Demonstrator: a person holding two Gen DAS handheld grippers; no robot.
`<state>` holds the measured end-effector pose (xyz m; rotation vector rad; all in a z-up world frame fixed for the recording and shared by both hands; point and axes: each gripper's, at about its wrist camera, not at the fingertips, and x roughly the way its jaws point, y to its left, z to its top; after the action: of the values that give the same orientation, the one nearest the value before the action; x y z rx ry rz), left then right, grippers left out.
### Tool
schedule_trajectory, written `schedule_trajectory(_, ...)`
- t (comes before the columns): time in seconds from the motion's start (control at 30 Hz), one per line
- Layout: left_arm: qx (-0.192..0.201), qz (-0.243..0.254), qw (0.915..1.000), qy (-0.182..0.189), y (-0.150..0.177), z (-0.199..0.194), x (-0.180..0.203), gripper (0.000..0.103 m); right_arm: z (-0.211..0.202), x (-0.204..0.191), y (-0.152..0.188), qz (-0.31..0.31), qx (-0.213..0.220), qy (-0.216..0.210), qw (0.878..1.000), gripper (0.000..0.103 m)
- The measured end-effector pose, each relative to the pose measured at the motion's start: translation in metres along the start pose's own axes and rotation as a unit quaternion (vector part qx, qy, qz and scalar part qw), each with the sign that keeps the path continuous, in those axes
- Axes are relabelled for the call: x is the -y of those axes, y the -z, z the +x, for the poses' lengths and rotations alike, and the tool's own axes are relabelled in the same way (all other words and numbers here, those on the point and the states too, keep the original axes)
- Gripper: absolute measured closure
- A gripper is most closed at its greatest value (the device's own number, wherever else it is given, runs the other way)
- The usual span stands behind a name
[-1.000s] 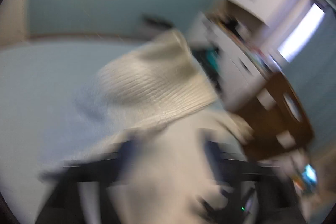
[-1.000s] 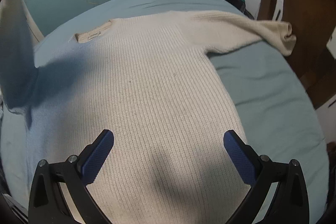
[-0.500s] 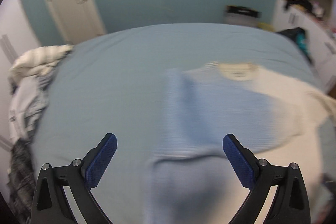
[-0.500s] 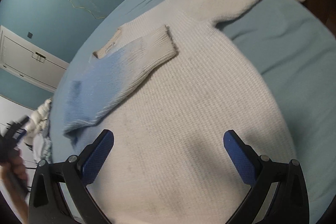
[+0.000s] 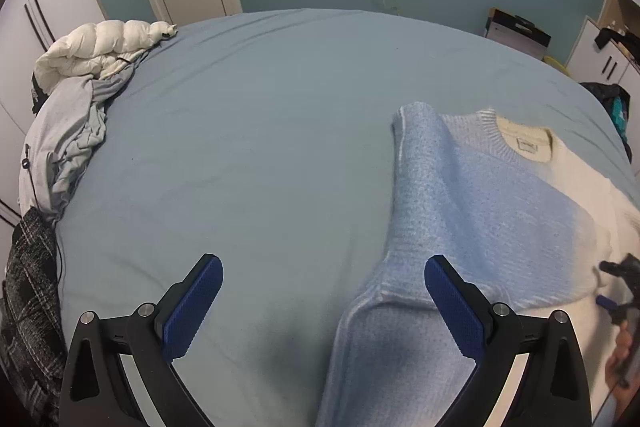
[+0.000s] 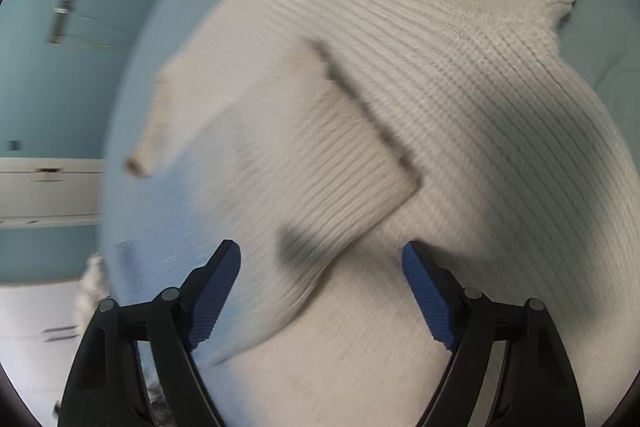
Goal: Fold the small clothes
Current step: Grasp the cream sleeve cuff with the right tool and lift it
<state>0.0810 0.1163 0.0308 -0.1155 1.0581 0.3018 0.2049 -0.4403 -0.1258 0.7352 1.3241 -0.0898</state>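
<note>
Left wrist view: a cream ribbed-knit sweater lies flat on the blue-sheeted bed, toward the bed's right side. Its long axis runs from the collar, which points at the far edge of the bed, back to the hem at the near edge. One sleeve is folded in across the chest, angling toward the middle of the garment. Much of the knit sits in bluish shadow, while the right part is lit pale cream. A sewn label shows inside the collar.

The left hand-held gripper hangs over the sweater's left border with its blue pads well apart and nothing between them. At the bed's left edge lie a white puffy jacket and crumpled grey clothes.

In the blurred right wrist view, the right hand-held gripper stands over the folded sleeve's cuff. Its jaws have just been closing but are apart, gripping nothing.
</note>
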Motion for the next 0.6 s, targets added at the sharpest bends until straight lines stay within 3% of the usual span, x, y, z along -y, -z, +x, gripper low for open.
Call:
schedule_trajectory(0.07,-0.006,0.000,1.0000,-0.003,-0.001,0.006,-0.001,0.001,0.003,-0.018,-0.002,-0.012,0.019,0.049,0.999,0.028)
schedule_trajectory(0.1,-0.009,0.002,0.9999,-0.006,-0.002,0.010,-0.005,0.001,0.002,-0.029,-0.002,-0.021,0.031,0.074,0.997,0.036)
schedule_trajectory(0.13,-0.010,0.004,0.9999,-0.007,-0.002,0.013,-0.006,0.001,0.000,-0.044,-0.001,-0.038,0.046,0.111,0.992,0.071)
schedule_trajectory(0.17,-0.011,0.008,0.9999,-0.008,-0.002,0.015,-0.006,0.001,-0.001,-0.061,0.000,-0.061,0.057,0.153,0.985,0.090)
schedule_trajectory(0.3,-0.015,0.015,0.9998,-0.005,-0.002,0.022,-0.008,0.001,-0.024,-0.118,0.004,-0.087,0.086,0.157,0.980,0.092)
schedule_trajectory(0.47,-0.033,0.008,0.9993,0.013,0.000,0.032,-0.013,0.001,-0.123,-0.237,0.020,-0.133,0.156,0.042,0.978,0.093)
schedule_trajectory(0.6,-0.048,0.028,0.9981,0.026,0.004,0.037,-0.004,0.001,-0.208,-0.333,0.052,-0.196,0.203,-0.037,0.959,0.093)
